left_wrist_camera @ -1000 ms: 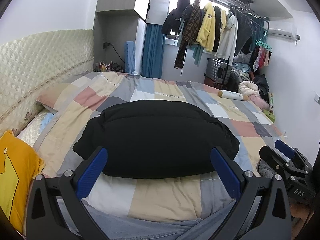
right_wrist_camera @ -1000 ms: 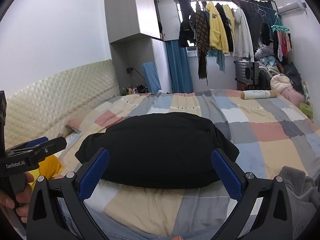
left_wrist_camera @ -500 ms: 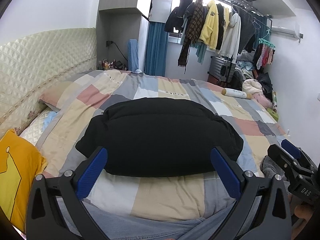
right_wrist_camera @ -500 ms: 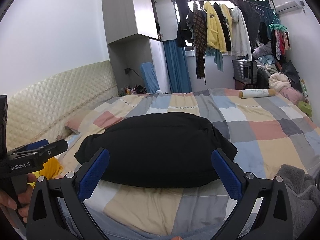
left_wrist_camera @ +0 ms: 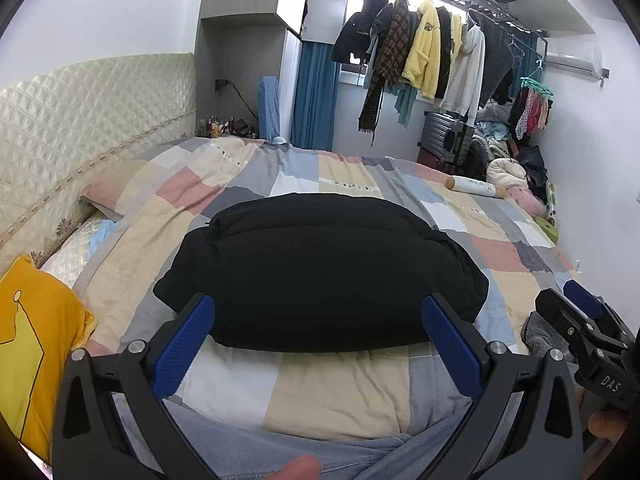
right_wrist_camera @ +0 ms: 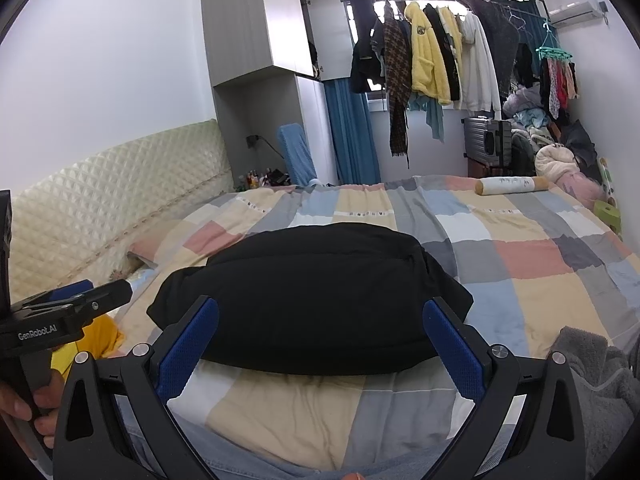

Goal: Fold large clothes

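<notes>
A black garment [left_wrist_camera: 320, 272] lies folded into a thick rounded bundle on the patchwork bed cover [left_wrist_camera: 332, 384]; it also shows in the right wrist view [right_wrist_camera: 312, 300]. My left gripper [left_wrist_camera: 320, 336] is open and empty, held back from the bundle's near edge. My right gripper [right_wrist_camera: 324, 336] is open and empty too, also short of the near edge. Each gripper shows at the side of the other's view: the right one [left_wrist_camera: 588, 340], the left one [right_wrist_camera: 68, 312].
A yellow pillow [left_wrist_camera: 32, 344] lies at the left by the quilted headboard [left_wrist_camera: 80, 120]. A grey towel [right_wrist_camera: 596, 384] lies at the right. A rolled white cylinder [right_wrist_camera: 508, 185] rests at the far side. Clothes hang on a rack [right_wrist_camera: 440, 60] beyond the bed.
Both grippers have drifted slightly; the bundle sits a little differently in each view. Nothing was taken hold of or let go.
</notes>
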A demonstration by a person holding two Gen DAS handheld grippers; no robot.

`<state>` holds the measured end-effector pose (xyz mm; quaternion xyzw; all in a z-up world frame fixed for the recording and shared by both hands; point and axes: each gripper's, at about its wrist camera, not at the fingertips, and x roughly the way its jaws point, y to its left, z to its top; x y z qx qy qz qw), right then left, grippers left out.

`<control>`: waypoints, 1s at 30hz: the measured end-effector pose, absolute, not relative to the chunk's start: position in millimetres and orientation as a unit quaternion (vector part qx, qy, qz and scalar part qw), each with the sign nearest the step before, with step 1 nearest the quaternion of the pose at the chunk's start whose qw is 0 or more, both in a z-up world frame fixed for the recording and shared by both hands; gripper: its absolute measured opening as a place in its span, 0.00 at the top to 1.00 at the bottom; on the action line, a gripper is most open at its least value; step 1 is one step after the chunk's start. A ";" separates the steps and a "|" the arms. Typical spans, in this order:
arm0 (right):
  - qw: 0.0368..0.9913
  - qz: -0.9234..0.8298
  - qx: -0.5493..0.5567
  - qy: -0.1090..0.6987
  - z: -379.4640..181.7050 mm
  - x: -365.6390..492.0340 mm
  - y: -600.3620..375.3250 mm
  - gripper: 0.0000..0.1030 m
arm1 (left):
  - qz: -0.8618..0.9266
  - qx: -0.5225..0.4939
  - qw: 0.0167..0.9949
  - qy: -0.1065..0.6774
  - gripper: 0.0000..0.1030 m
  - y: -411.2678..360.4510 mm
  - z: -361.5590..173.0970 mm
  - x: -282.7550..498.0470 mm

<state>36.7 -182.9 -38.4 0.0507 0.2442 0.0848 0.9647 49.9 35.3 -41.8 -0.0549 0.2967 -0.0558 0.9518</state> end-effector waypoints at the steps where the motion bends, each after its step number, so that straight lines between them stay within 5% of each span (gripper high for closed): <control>1: 0.965 0.084 0.051 0.244 -38.4 36.7 -182.9 0.00 | -0.055 -0.055 0.952 0.297 0.00 35.7 -41.8 50.1; 30: 0.965 0.080 0.052 0.246 -36.0 35.8 -181.2 0.00 | -0.050 -0.052 0.951 0.301 0.00 39.7 -45.8 43.7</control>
